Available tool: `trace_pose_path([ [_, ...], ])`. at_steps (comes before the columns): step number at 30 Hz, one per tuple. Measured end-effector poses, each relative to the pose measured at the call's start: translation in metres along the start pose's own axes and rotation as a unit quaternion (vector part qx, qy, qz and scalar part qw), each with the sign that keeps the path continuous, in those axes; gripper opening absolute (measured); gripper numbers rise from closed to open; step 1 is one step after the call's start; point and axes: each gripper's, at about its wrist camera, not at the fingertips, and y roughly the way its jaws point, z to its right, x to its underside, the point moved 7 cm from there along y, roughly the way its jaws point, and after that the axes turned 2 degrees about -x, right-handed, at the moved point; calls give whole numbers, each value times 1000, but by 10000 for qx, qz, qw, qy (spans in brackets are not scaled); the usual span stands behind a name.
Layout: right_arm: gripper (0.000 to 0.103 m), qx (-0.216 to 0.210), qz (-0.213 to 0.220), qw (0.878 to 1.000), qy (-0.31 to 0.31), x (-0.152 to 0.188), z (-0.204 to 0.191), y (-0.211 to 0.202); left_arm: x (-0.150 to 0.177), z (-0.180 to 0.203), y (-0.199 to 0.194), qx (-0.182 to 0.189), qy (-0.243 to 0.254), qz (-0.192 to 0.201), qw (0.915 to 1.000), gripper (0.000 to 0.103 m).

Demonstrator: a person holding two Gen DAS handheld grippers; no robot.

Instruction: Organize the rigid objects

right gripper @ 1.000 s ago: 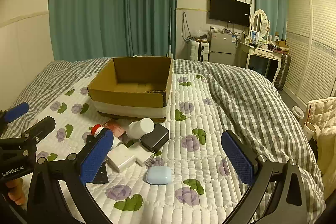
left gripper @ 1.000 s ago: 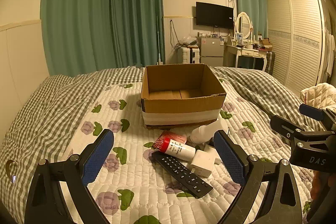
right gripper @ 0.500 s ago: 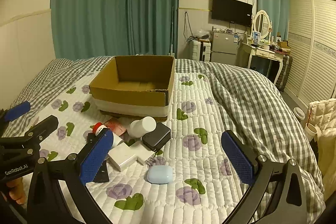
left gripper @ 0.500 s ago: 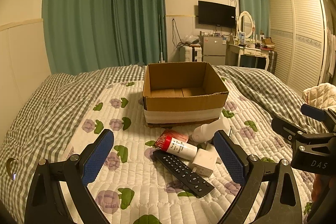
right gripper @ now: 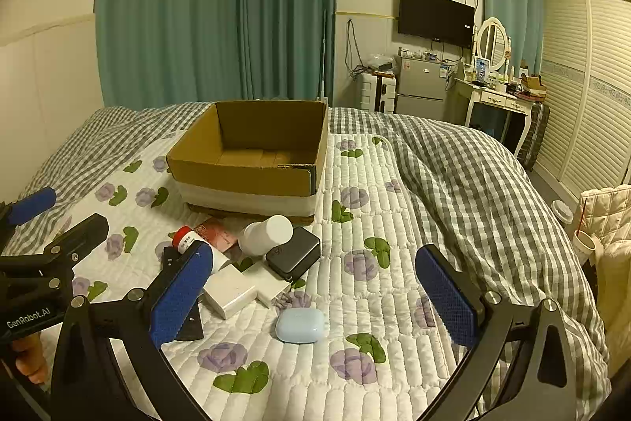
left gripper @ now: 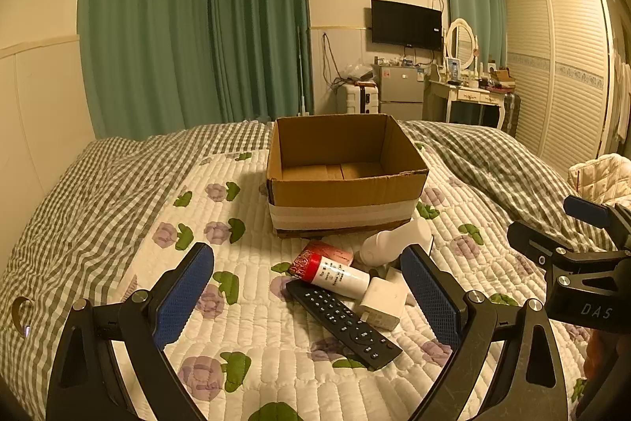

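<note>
Nearest the cameras, the left gripper [left gripper: 307, 292] and the right gripper [right gripper: 311, 292] both hung above the quilt [right gripper: 394, 235] with jaws spread wide and nothing between the pads. Just ahead of the right one lay a pale blue case [right gripper: 299, 325], apart from the rest. Beyond it sat the cluster: two white blocks [right gripper: 228, 290] touching each other, a dark power bank [right gripper: 294, 253] beside them, a white bottle [right gripper: 266, 234] on its side against it, and a red-capped tube [left gripper: 329, 273] lying across the near end of a black remote [left gripper: 343, 318]. A reddish packet [left gripper: 329, 251] seemed to lie under the tube, though little of it showed. Farther back, close behind the pile, stood the open cardboard box [left gripper: 347, 190], apparently empty.

Nothing had been packed yet. The sensible first pick was probably the blue case or the remote: each had free sides, so the pads could straddle it and close squarely without disturbing neighbours. The bottle would roll; gripping it across its body would hold best.
</note>
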Motion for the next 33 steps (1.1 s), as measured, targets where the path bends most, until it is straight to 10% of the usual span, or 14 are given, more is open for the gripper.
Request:
trace_pose_path([
  [33,103,-26,-12,10000,11,0,0,0,-8,1,-5,-163,-55,98,9998,98],
])
